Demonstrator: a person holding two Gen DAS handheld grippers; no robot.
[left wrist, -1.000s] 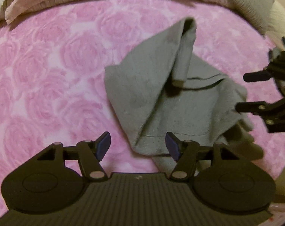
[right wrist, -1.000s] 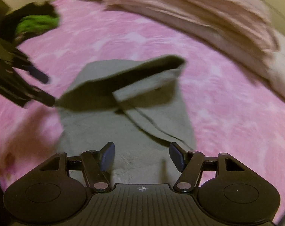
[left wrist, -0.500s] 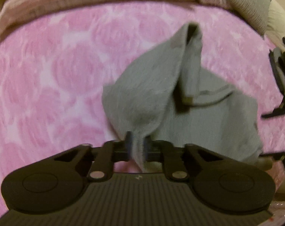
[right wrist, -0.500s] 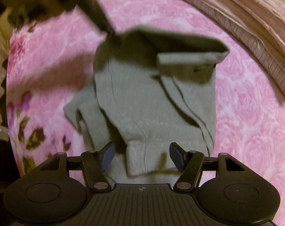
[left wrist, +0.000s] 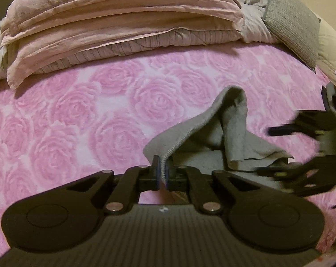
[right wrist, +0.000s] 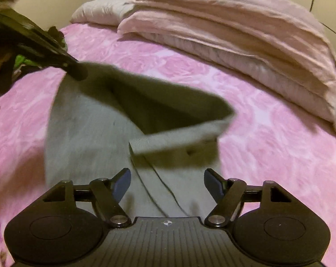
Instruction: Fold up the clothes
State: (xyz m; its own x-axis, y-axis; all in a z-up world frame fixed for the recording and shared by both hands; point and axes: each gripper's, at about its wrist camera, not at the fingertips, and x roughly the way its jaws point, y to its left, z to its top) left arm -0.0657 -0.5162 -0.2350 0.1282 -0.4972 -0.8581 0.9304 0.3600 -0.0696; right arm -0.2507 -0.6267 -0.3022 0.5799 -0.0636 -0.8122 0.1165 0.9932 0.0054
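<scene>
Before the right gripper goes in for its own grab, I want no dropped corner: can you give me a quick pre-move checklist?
1. Left gripper shut on the grey garment's edge: ok.
2. Held edge raised off the pink bedspread: ok.
3. Right gripper open, its jaws just widened, nothing between them: ok.
4. Garment flat: not ok, a flap is folded over.
5. Folded quilts apart from the garment: ok.
6. Right gripper's target corner: cannot tell.

no readable text or labels anywhere
</scene>
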